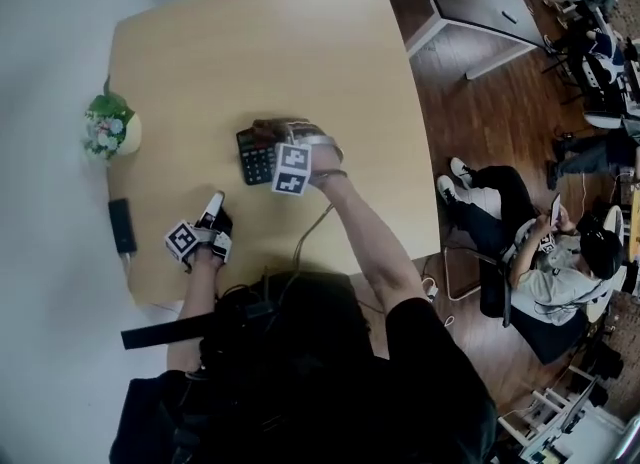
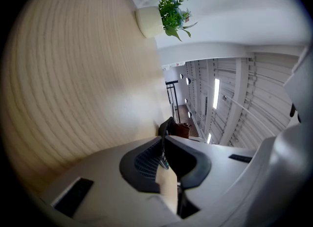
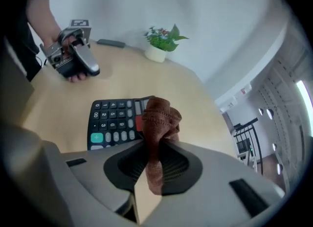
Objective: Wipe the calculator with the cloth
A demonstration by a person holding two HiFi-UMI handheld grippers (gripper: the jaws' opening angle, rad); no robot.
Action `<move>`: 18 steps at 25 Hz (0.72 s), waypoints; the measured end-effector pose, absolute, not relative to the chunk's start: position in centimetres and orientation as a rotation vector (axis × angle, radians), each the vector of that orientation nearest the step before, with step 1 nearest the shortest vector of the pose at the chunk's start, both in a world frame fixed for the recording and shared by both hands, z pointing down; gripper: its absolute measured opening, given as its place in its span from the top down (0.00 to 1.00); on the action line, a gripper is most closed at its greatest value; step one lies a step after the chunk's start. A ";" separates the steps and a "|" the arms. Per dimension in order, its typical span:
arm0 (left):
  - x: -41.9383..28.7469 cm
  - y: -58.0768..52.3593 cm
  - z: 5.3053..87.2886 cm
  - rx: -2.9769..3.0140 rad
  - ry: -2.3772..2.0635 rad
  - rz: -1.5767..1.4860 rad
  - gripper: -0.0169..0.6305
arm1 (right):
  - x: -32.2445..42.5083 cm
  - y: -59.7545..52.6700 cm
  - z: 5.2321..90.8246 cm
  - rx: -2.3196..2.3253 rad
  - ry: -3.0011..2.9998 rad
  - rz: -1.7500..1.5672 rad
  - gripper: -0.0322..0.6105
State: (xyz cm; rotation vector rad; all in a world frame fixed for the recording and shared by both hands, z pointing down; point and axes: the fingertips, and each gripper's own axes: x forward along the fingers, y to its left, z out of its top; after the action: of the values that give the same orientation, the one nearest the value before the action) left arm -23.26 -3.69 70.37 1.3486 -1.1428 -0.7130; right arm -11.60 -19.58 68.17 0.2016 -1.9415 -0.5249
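The table (image 1: 330, 42) spreads under both my grippers. My left gripper (image 2: 165, 140) sits low over it, jaws together and empty, well to the left of my right gripper (image 3: 155, 145). The calculator (image 3: 113, 121) lies just ahead of and below the right gripper. Its jaws are clamped on the cloth (image 3: 159, 118), which is bunched over the calculator's right part.

Left gripper (image 1: 214, 204): jaws pressed together, nothing between them, held near level, arm tucked in | Right gripper (image 3: 157, 140): tilted downward, jaws clamped on cloth (image 3: 159, 117), arm reaching forward
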 end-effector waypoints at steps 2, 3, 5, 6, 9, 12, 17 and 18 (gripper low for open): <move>-23.2 -3.6 70.5 1.346 -1.144 -0.708 0.96 | -11.1 -17.8 69.3 0.158 -1.919 -0.528 0.84; -23.2 -3.6 70.5 1.341 -1.142 -0.708 0.96 | -10.7 -16.9 69.6 0.148 -1.918 -0.519 0.84; -23.2 -3.6 70.6 1.341 -1.136 -0.700 0.96 | -9.8 -15.1 70.2 0.136 -1.912 -0.506 0.84; -23.2 -3.7 70.6 1.345 -1.132 -0.696 0.96 | -9.4 -14.2 70.4 0.128 -1.905 -0.507 0.84; -23.1 -3.9 70.5 1.352 -1.117 -0.691 0.96 | -8.3 -11.3 71.1 0.094 -1.883 -0.514 0.84; -23.0 -3.8 70.8 1.352 -1.113 -0.672 0.96 | -7.2 -8.2 72.0 0.032 -1.867 -0.505 0.84; -22.5 -3.6 71.6 1.382 -1.138 -0.554 0.96 | -6.0 -3.8 72.7 -0.037 -1.942 -0.285 0.84; -22.2 -3.7 71.7 1.397 -1.157 -0.496 0.96 | -5.8 -4.0 72.2 0.006 -1.994 -0.188 0.84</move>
State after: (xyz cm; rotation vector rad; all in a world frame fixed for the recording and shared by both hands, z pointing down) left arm -22.20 -3.66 71.73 1.3973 -1.1571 -0.4964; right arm -5.83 -3.95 72.16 0.0056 -1.9944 -0.1884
